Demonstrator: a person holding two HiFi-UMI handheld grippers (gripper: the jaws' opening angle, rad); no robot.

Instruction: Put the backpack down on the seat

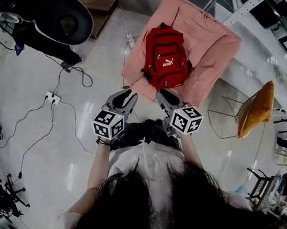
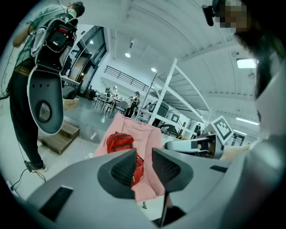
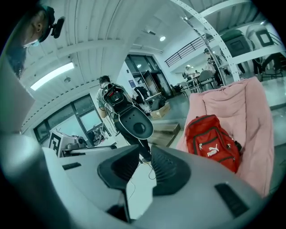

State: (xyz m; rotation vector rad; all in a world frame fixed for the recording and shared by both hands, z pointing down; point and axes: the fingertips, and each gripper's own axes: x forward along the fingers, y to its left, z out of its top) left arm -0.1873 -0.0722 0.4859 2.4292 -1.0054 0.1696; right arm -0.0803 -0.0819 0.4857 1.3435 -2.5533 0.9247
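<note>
A red backpack [image 1: 165, 58] stands upright on the seat of a pink padded chair [image 1: 212, 47], leaning against its back. Both grippers hang in the air in front of the chair, short of the backpack and touching nothing. My left gripper [image 1: 124, 95] has its jaws apart with nothing between them. My right gripper [image 1: 162, 92] shows only a narrow gap, also with nothing in it. The left gripper view looks past its jaws [image 2: 144, 163] at the backpack [image 2: 119, 142] on the chair [image 2: 149, 134]. In the right gripper view the backpack [image 3: 210, 141] sits right of the jaws [image 3: 145, 165].
A person [image 1: 43, 35] carrying a dark round-shelled device stands on the floor at the upper left, beside a low wooden platform [image 1: 100, 4]. Cables and a power strip [image 1: 53, 98] lie on the floor at the left. A yellow wire chair [image 1: 254, 110] and a white frame [image 1: 255, 28] stand to the right.
</note>
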